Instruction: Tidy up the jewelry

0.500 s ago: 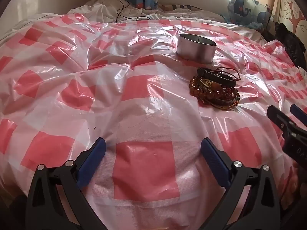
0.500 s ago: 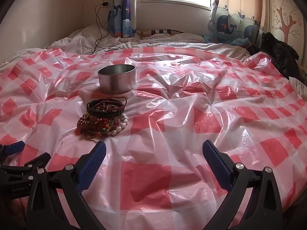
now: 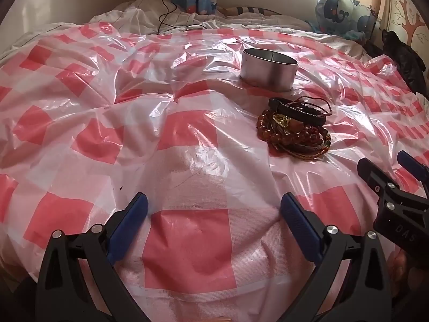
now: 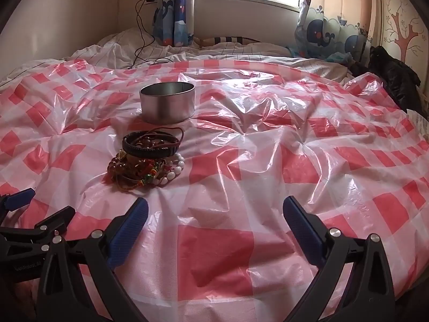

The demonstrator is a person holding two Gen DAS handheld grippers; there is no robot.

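A heap of bracelets (image 3: 293, 131) (image 4: 146, 165) lies on the red-and-white checked plastic sheet (image 3: 187, 244) (image 4: 214, 255): amber beads, a black leather band, white beads and coloured cords. Just behind the heap stands a round, open metal tin (image 3: 269, 69) (image 4: 167, 102). My left gripper (image 3: 214, 206) is open, nothing between its blue pads, short of the heap and to its left. My right gripper (image 4: 215, 209) is open too, empty, near the sheet's front and to the right of the heap. Each gripper shows at the edge of the other's view.
The sheet covers a bed with rumpled white bedding (image 4: 112, 48) at the back. A black charger cable (image 4: 139, 26) hangs from the wall onto it. A dark garment (image 4: 396, 80) lies at the right edge, by curtains (image 4: 321, 32) and a window.
Both views sit slightly closer to the heap of bracelets and the tin. Both grippers stay wide open.
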